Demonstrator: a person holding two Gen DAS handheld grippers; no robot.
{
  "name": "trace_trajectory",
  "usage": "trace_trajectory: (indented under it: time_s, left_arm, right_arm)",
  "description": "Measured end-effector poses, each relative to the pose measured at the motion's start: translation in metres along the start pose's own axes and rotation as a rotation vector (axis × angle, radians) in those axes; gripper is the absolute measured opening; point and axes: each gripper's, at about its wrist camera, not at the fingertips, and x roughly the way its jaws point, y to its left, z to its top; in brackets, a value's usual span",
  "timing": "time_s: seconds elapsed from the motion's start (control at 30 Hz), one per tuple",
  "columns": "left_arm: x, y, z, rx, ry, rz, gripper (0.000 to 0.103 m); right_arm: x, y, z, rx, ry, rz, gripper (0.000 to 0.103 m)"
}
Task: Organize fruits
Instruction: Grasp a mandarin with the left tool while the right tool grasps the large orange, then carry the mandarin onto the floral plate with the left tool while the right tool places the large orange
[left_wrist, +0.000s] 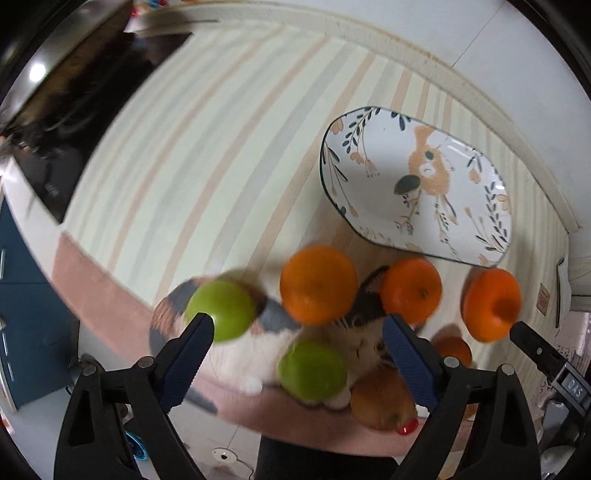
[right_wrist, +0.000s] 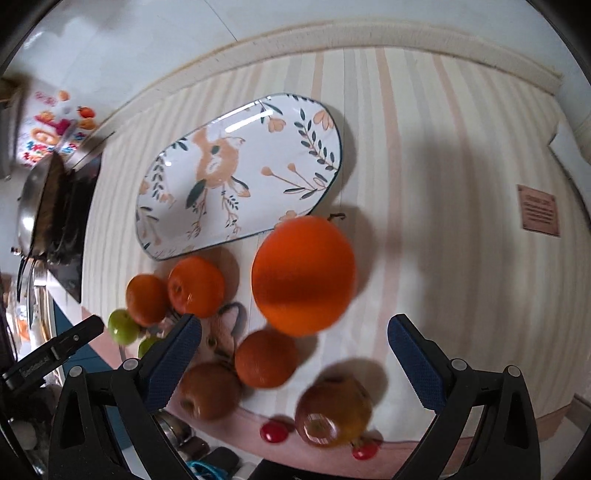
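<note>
Fruit lies loose on the striped cloth over the worktop, bunched at its near edge. The big orange sits just near of the oval floral plate; two smaller oranges lie to its left, another orange nearer, russet apples at the cloth's pink border. Two green apples lie far left of the group. The plate holds nothing yet.

Right claw: spread wide, nothing between its pads, hanging above the near fruit. Left claw: likewise spread and empty, above the green apples and an orange.

Judgement: sorting not begun; the step is a first pick, probably the big orange for the right claw. Do it well by centring the pads on the fruit's widest girth, coming straight down and closing gently. Round fruit rolls, and neighbours touch, so nudging one may scatter others toward the edge.
</note>
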Motion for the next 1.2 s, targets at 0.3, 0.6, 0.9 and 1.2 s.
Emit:
trace_trajectory:
  time_s: [0.3, 0.6, 0.9, 1.2]
  left_arm:
    - [0.054, -0.012, 0.024, 0.075, 0.136, -0.040, 0.065]
    - [0.052, -0.020, 0.020, 0.111, 0.096, -0.024, 0.062]
    - [0.051, -0.017, 0.006, 0.105, 0.068, -0.020, 0.061]
    - [-0.011, -0.026, -0.012, 0.118, -0.008, -0.119, 0.061]
  right_arm:
    - [0.038, -0.003, 0.024, 0.078, 0.069, -0.018, 0.100]
    - [0.054, -0.002, 0.033, 0.077, 0.121, -0.051, 0.081]
    - [0.048, 0.002, 0.027, 0.050, 0.099, -0.058, 0.080]
    - [0.010, 0.000, 0.014, 0.050, 0.068, 0.029, 0.079]
